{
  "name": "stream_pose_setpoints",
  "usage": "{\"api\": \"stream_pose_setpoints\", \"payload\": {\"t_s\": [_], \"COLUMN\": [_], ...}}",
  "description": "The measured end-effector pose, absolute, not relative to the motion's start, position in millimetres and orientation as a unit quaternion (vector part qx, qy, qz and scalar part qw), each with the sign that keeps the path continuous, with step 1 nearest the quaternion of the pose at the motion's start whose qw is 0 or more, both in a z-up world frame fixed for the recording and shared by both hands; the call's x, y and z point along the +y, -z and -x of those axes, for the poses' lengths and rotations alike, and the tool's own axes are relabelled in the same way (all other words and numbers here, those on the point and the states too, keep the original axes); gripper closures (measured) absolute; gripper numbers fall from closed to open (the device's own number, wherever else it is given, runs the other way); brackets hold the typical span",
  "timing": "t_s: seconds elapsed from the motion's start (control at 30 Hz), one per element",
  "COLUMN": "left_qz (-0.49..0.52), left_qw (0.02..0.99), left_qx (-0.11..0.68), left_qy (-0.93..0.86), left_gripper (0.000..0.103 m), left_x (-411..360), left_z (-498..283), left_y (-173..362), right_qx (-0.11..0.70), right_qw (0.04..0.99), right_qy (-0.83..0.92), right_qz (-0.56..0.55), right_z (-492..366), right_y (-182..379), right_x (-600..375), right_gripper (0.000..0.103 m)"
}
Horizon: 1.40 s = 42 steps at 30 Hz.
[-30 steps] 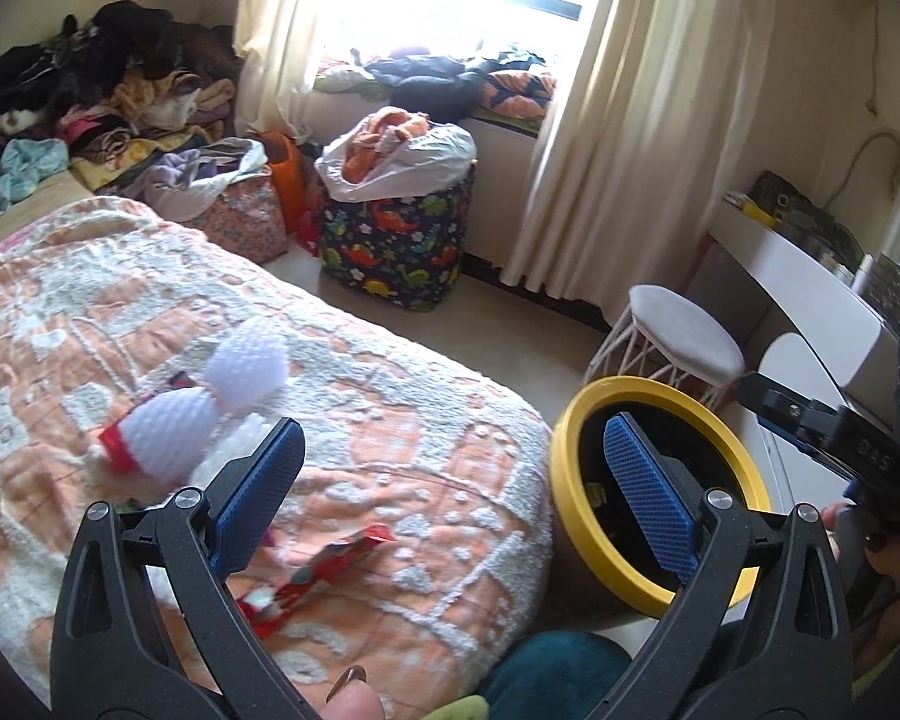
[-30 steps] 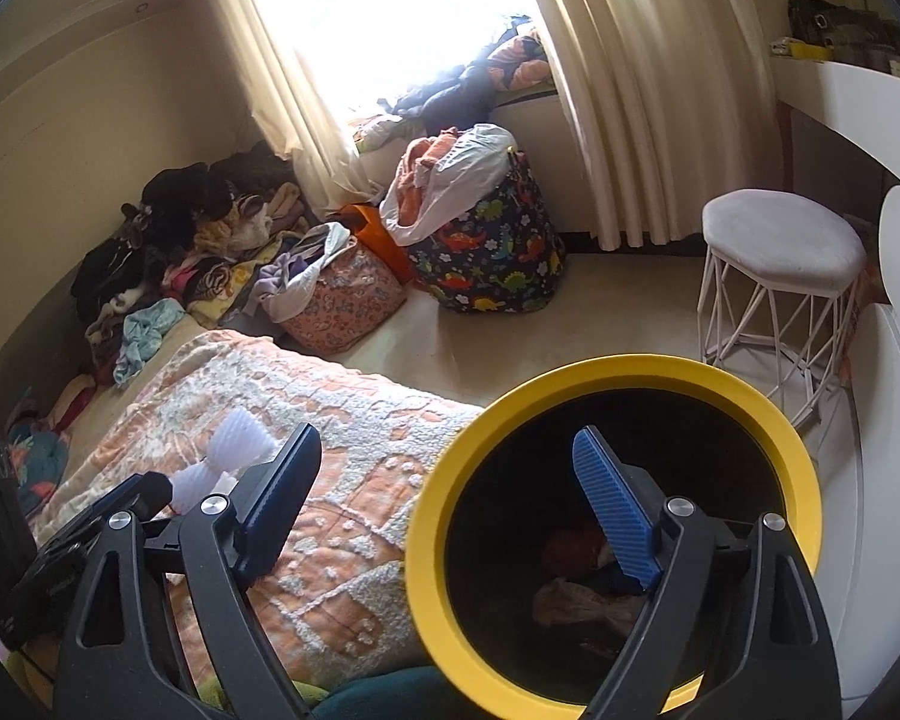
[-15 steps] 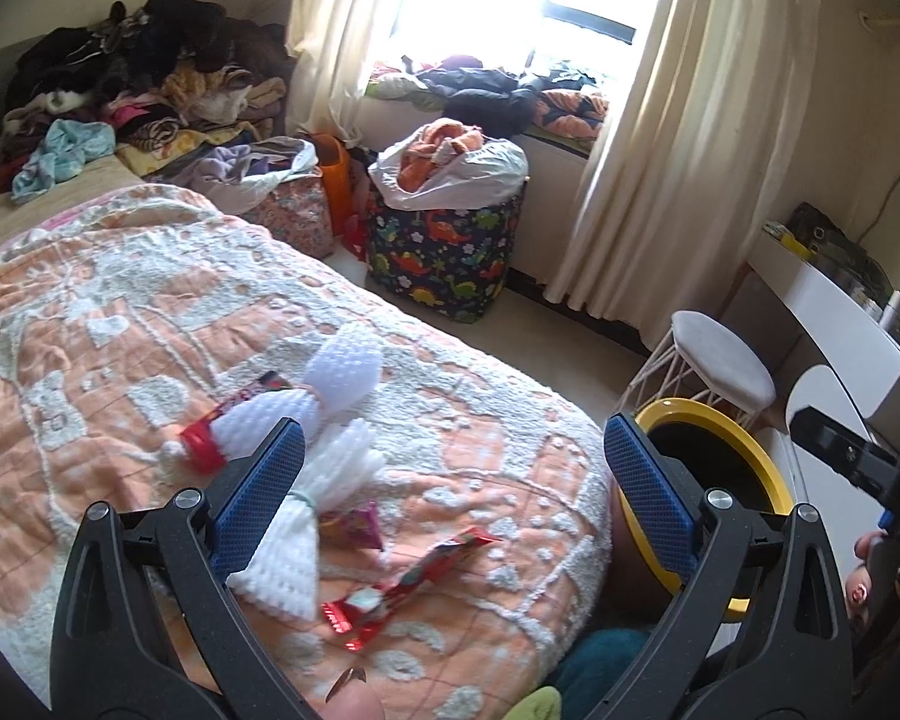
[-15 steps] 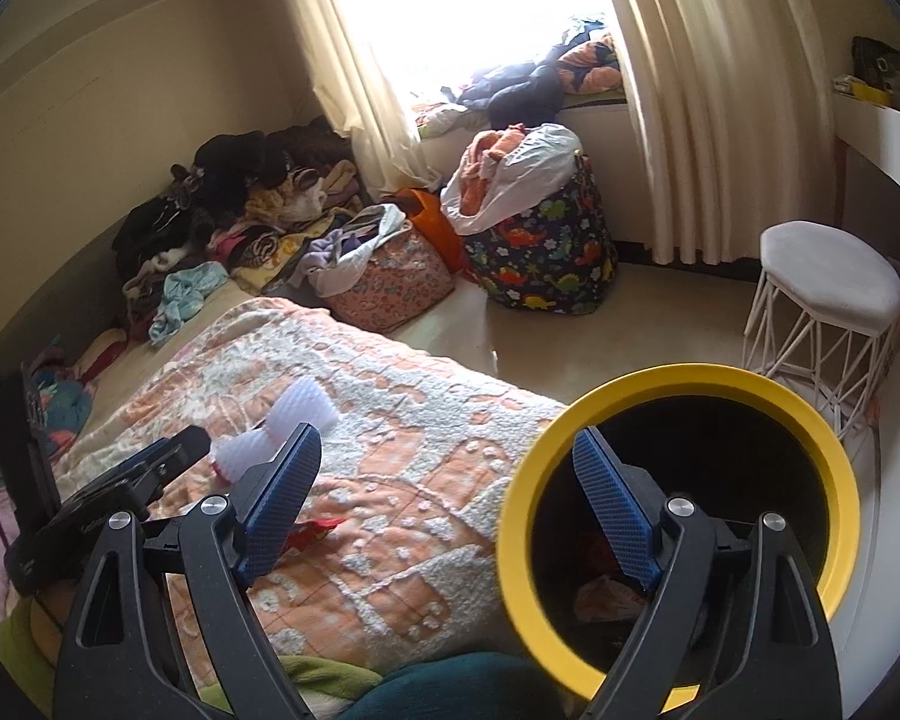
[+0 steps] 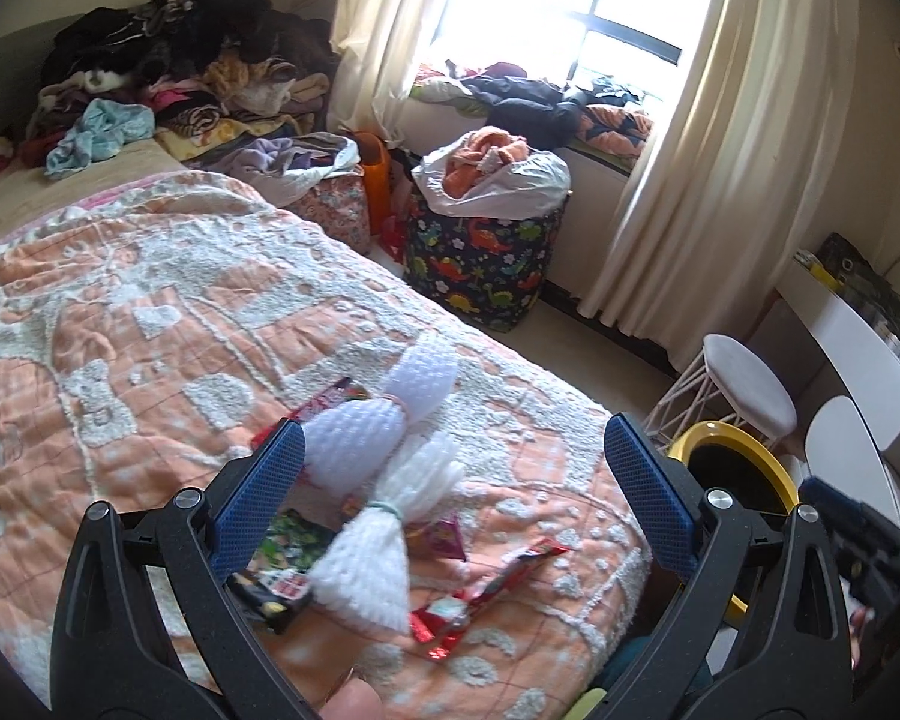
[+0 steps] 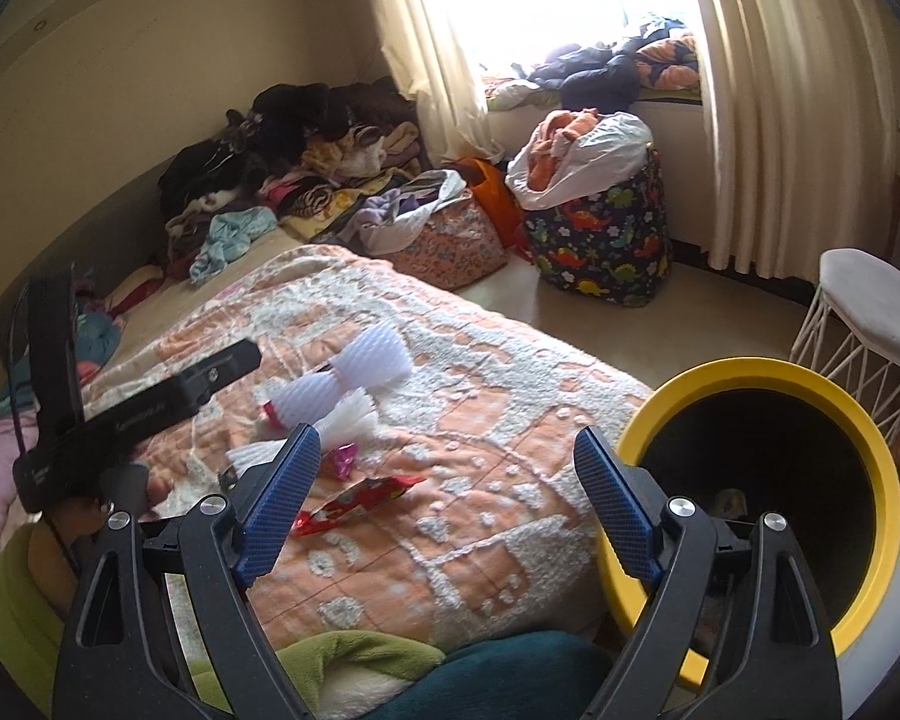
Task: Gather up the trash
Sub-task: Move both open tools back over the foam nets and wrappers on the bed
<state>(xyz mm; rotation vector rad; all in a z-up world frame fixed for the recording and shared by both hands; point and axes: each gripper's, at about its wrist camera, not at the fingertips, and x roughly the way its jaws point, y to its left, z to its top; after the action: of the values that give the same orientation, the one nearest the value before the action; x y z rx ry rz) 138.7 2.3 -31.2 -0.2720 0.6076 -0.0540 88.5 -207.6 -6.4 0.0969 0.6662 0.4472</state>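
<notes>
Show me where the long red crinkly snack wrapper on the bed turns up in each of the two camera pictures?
Left wrist view: the long red crinkly snack wrapper lies low, just right of centre, between the open jaws.
Right wrist view: left of centre, right of the left jaw.
Shared landmark: the yellow-rimmed round bin, right of the bed.

The left hand-held gripper point(image 5: 450, 492) hovers with jaws spread wide over the bed point(image 5: 150, 324). Between its pads lie two white foam nets point(image 5: 378, 516); beside them, red wrappers point(image 5: 486, 594) and a dark packet point(image 5: 276, 576). Right of the bed stands a yellow-rimmed bin point(image 5: 744, 462).
</notes>
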Motion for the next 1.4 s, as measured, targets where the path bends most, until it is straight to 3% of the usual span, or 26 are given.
{"api": "stream_pose_setpoints", "payload": {"t_s": [0.73, 0.9, 1.17, 1.4], "left_qz": [0.188, 0.197, 0.188, 0.179], "left_qw": [0.932, 0.925, 0.917, 0.916], "left_qx": [0.310, 0.324, 0.352, 0.359], "left_qy": [-0.012, -0.008, 0.015, 0.026], "left_gripper": [0.012, 0.020, 0.043, 0.047], "left_x": [77.4, 83.2, 75.0, 66.1], "left_z": [-138.7, -142.0, -155.6, -170.9], "left_y": [48.4, 61.4, 83.0, 90.0], "right_qx": [0.357, 0.378, 0.400, 0.428], "right_qw": [0.891, 0.886, 0.882, 0.872], "right_qy": [-0.280, -0.268, -0.250, -0.238], "right_qz": [-0.014, -0.015, -0.012, -0.019], "right_z": [-73.6, -78.3, -93.3, -113.4], "right_y": [28.5, 42.3, 60.1, 78.5], "right_x": [-137.8, -129.7, -121.3, -115.4], "right_gripper": [0.018, 0.018, 0.018, 0.018]}}
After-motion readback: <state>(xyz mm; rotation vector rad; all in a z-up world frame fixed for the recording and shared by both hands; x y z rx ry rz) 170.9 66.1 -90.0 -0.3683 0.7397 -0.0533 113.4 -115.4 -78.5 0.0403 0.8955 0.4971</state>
